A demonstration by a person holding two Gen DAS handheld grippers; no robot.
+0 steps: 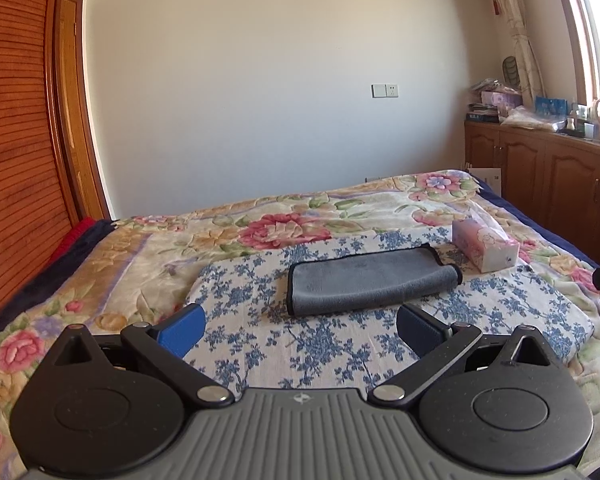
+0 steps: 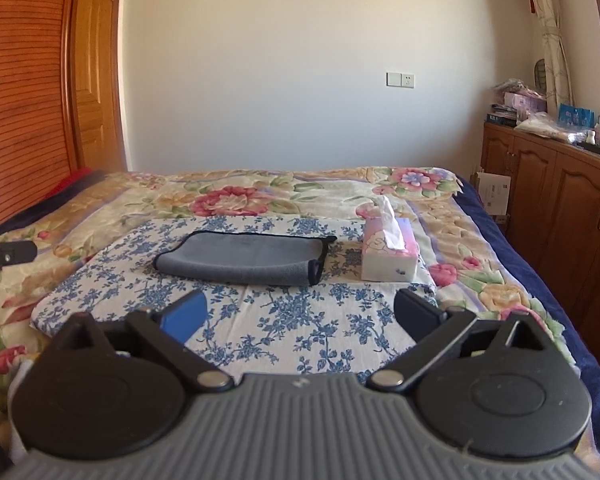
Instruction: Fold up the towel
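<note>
1. Holding my left gripper [image 1: 300, 322] wide open and empty above the blue-flowered cloth [image 1: 244, 280], I have its fingers spread well apart.
2. My right gripper [image 2: 300, 314] is likewise spread wide, gripping nothing.
3. Just ahead of both grippers lies the grey towel [image 1: 370, 280], folded over on the cloth, untouched.
4. Beyond the towel, to its right, a tissue box [image 2: 388, 250] stands on the floral bedspread [image 2: 260, 194].
</note>
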